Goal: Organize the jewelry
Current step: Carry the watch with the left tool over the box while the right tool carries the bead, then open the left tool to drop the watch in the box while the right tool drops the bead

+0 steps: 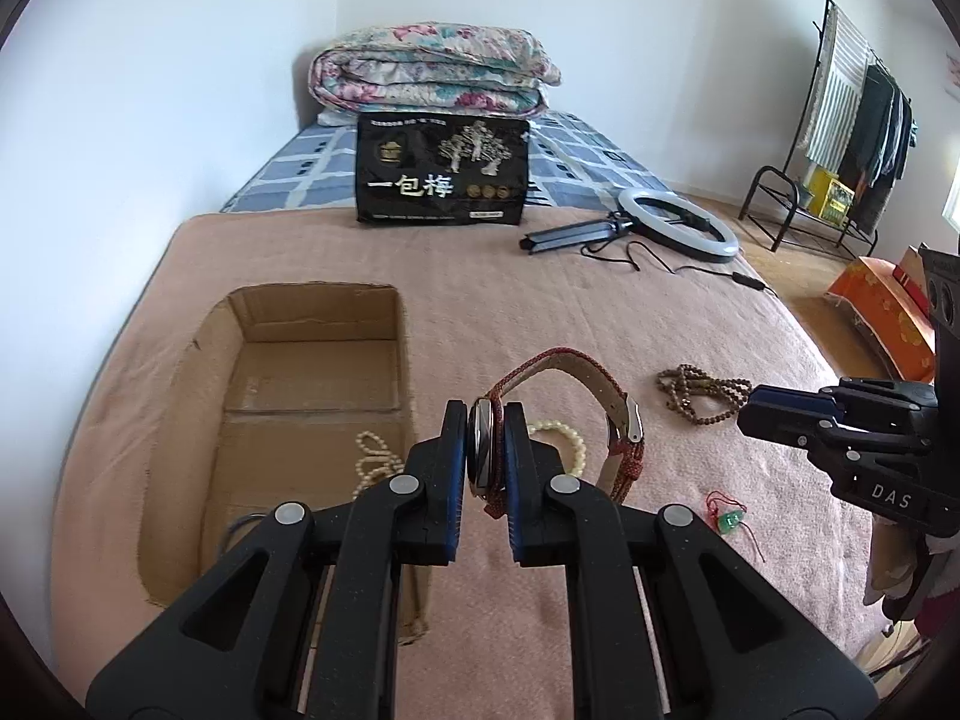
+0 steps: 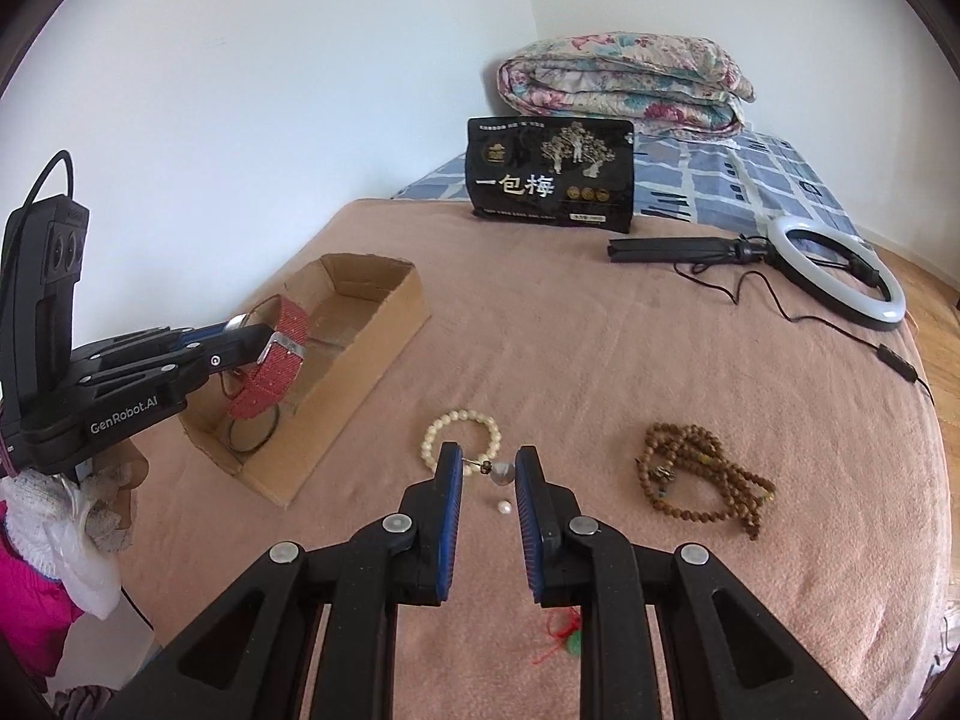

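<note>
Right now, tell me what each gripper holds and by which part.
The left gripper clamps the red woven-strap wristwatch by its metal case. The right gripper, open, holds nothing.

2 close wrist views, shared bed [image 1: 540, 300]

White walls [image 1: 180, 60]; pink-blanketed bed [image 1: 540, 312]; folded floral quilt [image 1: 435, 69]; clothes rack [image 1: 852, 120] on wooden floor [image 1: 804, 276].

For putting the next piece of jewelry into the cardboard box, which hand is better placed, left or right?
Left. The left gripper already clamps the red watch and holds it above the cardboard box. The right gripper is open and holds nothing, over a small earring on the blanket.
</note>
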Demonstrator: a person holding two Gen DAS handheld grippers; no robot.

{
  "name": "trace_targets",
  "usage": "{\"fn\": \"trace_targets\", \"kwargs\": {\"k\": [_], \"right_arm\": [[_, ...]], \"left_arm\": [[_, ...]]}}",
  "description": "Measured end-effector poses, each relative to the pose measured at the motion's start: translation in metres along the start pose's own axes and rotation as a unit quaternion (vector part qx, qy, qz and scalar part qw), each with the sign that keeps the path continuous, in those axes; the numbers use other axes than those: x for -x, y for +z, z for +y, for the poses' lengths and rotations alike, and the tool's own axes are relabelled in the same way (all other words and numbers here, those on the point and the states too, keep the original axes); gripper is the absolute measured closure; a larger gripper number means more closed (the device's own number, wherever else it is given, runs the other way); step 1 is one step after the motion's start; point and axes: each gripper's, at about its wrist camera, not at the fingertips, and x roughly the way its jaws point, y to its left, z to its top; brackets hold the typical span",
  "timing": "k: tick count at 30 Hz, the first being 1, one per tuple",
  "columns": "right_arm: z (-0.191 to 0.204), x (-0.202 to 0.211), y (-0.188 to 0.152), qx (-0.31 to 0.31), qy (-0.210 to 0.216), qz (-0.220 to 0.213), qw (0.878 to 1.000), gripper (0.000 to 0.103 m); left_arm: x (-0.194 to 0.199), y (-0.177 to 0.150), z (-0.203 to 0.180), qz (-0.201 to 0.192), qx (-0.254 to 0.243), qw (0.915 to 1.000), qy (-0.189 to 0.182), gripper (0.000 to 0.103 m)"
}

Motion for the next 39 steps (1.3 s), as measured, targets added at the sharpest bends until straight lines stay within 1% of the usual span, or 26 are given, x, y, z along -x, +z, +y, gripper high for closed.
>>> {"fn": "trace_targets", "kwargs": {"k": [12,21,27,39], "right_arm": [[0.047,-0.024,0.032,0.028,0.014,-0.002,1.000,0.087],[0.079,-0.054,0.056,0.044,0.030,-0.002,0.999,0.086],[0.099,-0.078,0.067,0.054,0.037,0.004,0.998,0.086],[0.124,-0.121,0.080,0.065,0.039,0.019,0.997,0.086]], "left_arm": [[0.018,-0.007,0.056,-0.014,0.027,0.9990,0.033,0.093],[0.020,-0.012,0.097,-0.013,0.046,0.9969,0.062,0.093],[0.014,-0.015,0.113,-0.009,0.049,0.9957,0.078,0.093],[-0.002,-0.021,0.130,0.000,0.056,0.9947,0.086,0.093]]}}
